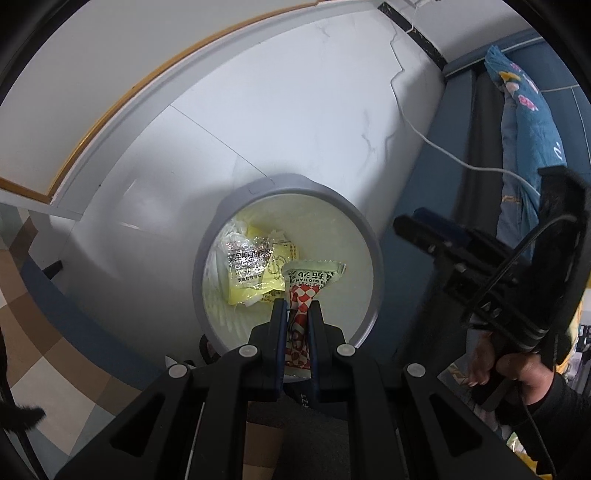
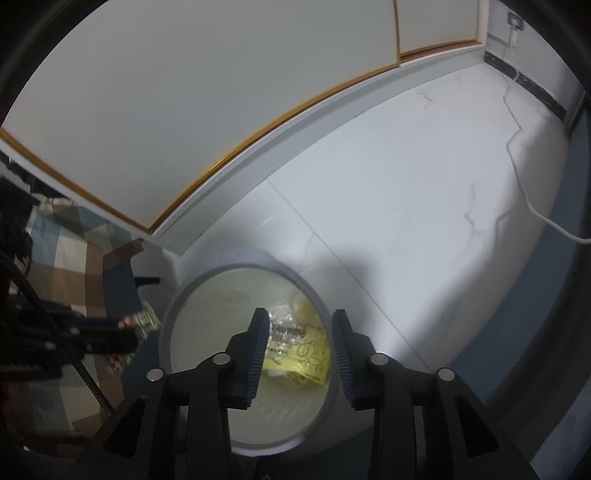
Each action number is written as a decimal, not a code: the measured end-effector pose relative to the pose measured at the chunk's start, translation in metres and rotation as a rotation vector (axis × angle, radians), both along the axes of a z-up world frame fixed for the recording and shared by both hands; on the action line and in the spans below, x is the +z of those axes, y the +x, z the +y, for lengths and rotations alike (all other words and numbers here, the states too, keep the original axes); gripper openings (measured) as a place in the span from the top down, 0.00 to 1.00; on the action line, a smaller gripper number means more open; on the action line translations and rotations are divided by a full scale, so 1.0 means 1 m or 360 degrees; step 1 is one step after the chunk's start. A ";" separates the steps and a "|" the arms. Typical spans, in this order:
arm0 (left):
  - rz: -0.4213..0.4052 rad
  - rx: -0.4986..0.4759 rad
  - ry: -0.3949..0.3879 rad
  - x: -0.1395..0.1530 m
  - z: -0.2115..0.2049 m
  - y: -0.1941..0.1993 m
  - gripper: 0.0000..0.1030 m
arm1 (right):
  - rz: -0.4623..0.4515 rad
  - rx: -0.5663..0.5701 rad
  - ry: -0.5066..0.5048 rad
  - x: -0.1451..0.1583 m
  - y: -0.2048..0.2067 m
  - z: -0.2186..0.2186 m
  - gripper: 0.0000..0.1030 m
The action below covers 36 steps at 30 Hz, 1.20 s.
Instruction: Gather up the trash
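Nearest in the left wrist view, at bottom centre, the left gripper [image 1: 296,308] has its jaws clenched on one red-and-white checkered snack wrapper with a pale green printed end [image 1: 303,291]. The wrapper stands up between the blue pads and hangs over the open mouth of one round grey waste bin lined with a pale plastic bag [image 1: 371,280]. Deeper in the bin, left of centre, lie one crinkled silver foil wrapper [image 1: 246,258] and at least one yellow printed plastic packet [image 1: 275,275], touching each other.

In the right wrist view, the right gripper [image 2: 298,341] sits at bottom centre with its jaws released and nothing between the ribbed blue pads; through the gap the same bin [image 2: 168,325], foil wrapper [image 2: 286,334] and yellow packet [image 2: 308,354] show below.

Each view catches the other tool. At the right edge of the left view, the right gripper [image 1: 410,225] appears from the side, with the right hand [image 1: 513,373] on its handle. At the left edge of the right view, the left gripper [image 2: 129,332] appears with the wrapper's end [image 2: 146,321] poking out, beside the bin's rim.

Farther off, one white cable [image 1: 417,129] trails across the white marble-veined floor [image 1: 295,110]. Only the left view shows the blue floral quilt [image 1: 524,122] at upper right. Only the right view shows a wall socket [image 2: 515,17] in the top right corner.
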<state>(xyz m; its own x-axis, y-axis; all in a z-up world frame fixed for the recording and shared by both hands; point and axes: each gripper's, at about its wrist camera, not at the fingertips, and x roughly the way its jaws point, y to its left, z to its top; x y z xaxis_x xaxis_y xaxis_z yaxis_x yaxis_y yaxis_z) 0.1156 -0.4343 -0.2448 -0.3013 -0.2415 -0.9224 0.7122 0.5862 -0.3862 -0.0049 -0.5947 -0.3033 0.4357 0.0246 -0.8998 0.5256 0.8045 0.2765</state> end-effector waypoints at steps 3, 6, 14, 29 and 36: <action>0.0012 -0.0023 0.0006 0.000 -0.001 -0.001 0.93 | -0.0016 -0.0026 -0.0006 0.004 -0.002 -0.004 0.61; 0.0013 -0.0048 0.0013 -0.001 -0.003 -0.003 0.93 | -0.0017 -0.0046 -0.0001 0.005 -0.004 -0.006 0.57; 0.0061 -0.0091 0.0076 -0.010 -0.007 -0.004 0.78 | -0.0022 -0.0081 0.0039 0.005 -0.007 -0.010 0.53; -0.0234 0.0100 0.0018 0.020 0.008 0.009 0.40 | 0.0029 -0.0104 0.0144 0.007 -0.015 -0.010 0.29; -0.0416 0.0146 -0.0032 0.044 0.014 0.008 0.31 | -0.0018 -0.0093 0.0195 0.023 -0.020 -0.004 0.21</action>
